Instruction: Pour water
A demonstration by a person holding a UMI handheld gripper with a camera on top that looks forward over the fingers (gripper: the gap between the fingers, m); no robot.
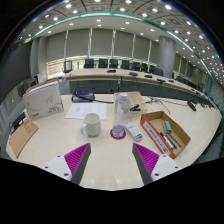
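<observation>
A white mug point(91, 124) stands on the pale table point(60, 145), ahead and slightly left of my fingers. To its right a clear bottle with a light cap point(120, 116) stands upright on a small red coaster point(119, 132). My gripper point(112, 161) is open above the table's near part, with its magenta pads point(76, 156) wide apart and nothing between them. Both mug and bottle lie well beyond the fingertips.
An open cardboard box point(163, 133) with small items sits at the right. A white box point(43, 100) and papers point(85, 111) lie at the left and back. A brown board point(21, 138) rests at the left edge. Chairs and tables fill the room behind.
</observation>
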